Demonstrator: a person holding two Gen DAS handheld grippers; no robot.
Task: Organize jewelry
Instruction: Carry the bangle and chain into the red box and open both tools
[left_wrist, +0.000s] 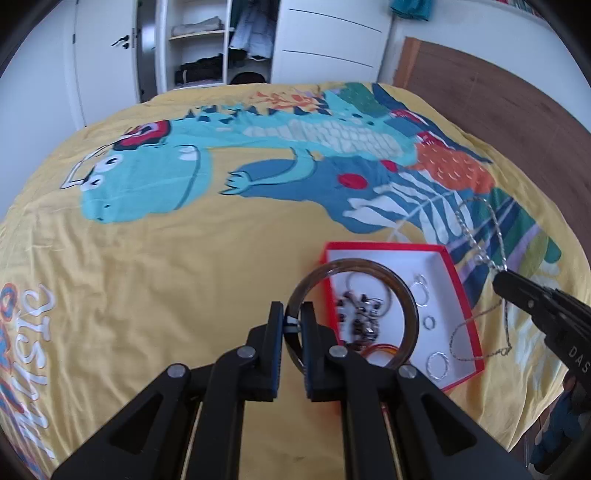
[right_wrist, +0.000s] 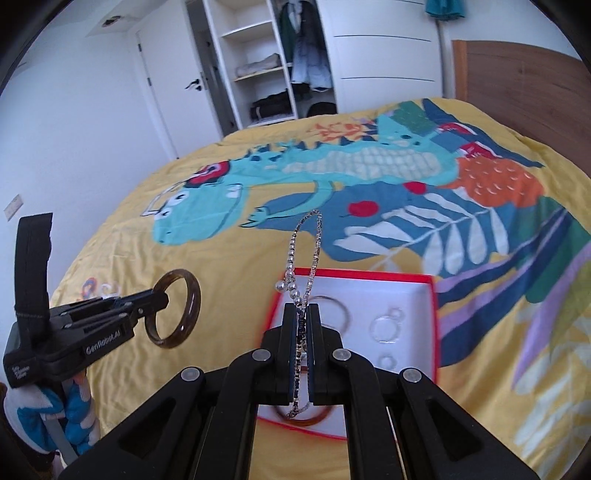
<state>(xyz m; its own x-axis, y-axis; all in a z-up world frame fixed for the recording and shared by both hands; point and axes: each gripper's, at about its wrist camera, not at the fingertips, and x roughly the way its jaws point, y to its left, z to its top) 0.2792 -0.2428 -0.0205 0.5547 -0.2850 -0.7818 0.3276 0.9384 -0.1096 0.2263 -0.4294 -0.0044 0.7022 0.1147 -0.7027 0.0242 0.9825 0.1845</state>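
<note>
My left gripper is shut on a brown translucent bangle and holds it above the left edge of the red box. The bangle and left gripper also show in the right wrist view. My right gripper is shut on a silver bead chain that sticks up over the red box. The chain and right gripper show at the right in the left wrist view. The white-lined box holds silver rings, a dark bead bracelet and an orange bangle.
The box lies on a yellow bedspread with a blue dinosaur print. A wooden headboard stands at the right. An open white wardrobe stands beyond the bed's far end.
</note>
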